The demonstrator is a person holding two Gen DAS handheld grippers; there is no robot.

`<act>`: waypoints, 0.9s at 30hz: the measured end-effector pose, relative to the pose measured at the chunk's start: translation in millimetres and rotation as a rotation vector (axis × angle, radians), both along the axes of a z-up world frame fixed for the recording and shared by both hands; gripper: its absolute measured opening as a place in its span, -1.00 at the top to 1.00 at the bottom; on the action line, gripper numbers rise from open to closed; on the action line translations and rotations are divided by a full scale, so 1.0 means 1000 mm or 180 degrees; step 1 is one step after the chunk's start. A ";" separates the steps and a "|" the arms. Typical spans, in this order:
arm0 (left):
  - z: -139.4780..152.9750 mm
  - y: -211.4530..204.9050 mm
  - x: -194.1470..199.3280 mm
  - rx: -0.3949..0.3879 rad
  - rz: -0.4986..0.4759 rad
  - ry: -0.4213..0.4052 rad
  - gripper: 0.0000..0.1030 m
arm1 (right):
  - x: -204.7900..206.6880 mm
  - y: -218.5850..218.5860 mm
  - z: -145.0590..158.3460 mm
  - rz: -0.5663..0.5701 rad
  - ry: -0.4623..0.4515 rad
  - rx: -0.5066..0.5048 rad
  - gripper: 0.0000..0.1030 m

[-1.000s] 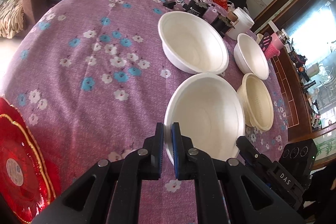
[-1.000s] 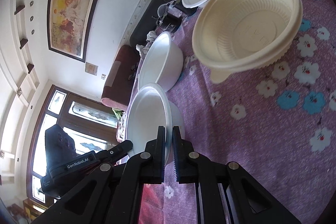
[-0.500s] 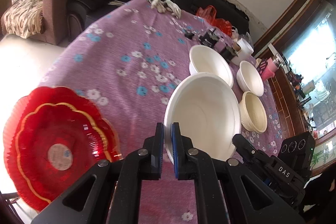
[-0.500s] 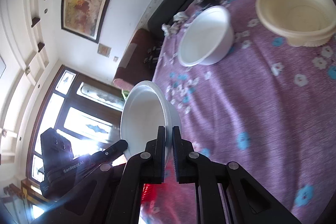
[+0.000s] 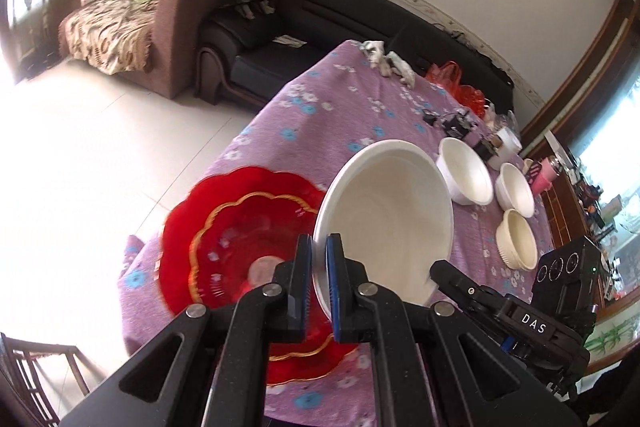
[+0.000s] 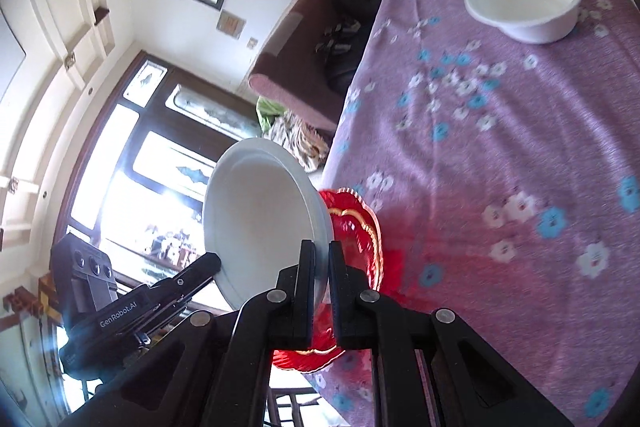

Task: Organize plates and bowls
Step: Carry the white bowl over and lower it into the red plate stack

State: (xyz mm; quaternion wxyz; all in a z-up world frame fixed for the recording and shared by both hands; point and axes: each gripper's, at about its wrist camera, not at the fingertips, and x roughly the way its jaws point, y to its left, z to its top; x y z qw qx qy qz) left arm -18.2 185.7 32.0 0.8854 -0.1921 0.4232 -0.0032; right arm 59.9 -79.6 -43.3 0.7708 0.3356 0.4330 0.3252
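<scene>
Surface (image 5: 360, 131) under purple floral cloth. Red scalloped plate (image 5: 236, 227) at near corner. Large white bowl (image 5: 384, 219) lifted above plate, rim pinched by left hand-held gripper (image 5: 319, 263) and right hand-held gripper (image 6: 321, 267), both clamped shut. Smaller bowls (image 5: 464, 171) along far right edge.

Large white bowl (image 5: 384, 219) held tilted in the air above red scalloped plate (image 5: 236, 239) at desk corner; three smaller bowls, two white (image 5: 466, 171) and one cream (image 5: 516, 245), upright farther along.
</scene>
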 end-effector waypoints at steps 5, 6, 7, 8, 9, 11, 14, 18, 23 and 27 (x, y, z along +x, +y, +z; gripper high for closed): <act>-0.022 0.022 -0.008 -0.0110 0.0130 0.0143 0.86 | 0.002 0.025 -0.017 0.0156 0.0109 -0.0115 0.84; -0.026 0.026 -0.009 -0.0128 0.0153 0.0161 0.86 | 0.002 0.030 -0.018 0.0174 0.0119 -0.0132 0.84; -0.029 0.029 -0.010 -0.0141 0.0168 0.0171 0.86 | 0.002 0.034 -0.020 0.0191 0.0128 -0.0152 0.84; -0.031 0.030 -0.012 -0.0148 0.0174 0.0179 0.86 | 0.003 0.037 -0.022 0.0203 0.0138 -0.0170 0.84; -0.034 0.032 -0.013 -0.0157 0.0180 0.0191 0.86 | 0.003 0.038 -0.023 0.0213 0.0148 -0.0189 0.84; -0.037 0.035 -0.016 -0.0158 0.0185 0.0205 0.86 | 0.003 0.041 -0.025 0.0219 0.0158 -0.0211 0.84; -0.040 0.035 -0.017 -0.0177 0.0189 0.0223 0.86 | 0.005 0.044 -0.029 0.0226 0.0189 -0.0248 0.84; -0.046 0.037 -0.018 -0.0168 0.0207 0.0271 0.86 | 0.006 0.051 -0.034 0.0246 0.0225 -0.0317 0.84; -0.053 0.034 -0.017 -0.0017 0.0208 0.0346 0.86 | 0.006 0.057 -0.041 0.0282 0.0279 -0.0384 0.84; -0.058 0.031 -0.016 0.0172 0.0209 0.0393 0.81 | 0.009 0.062 -0.049 0.0303 0.0338 -0.0424 0.84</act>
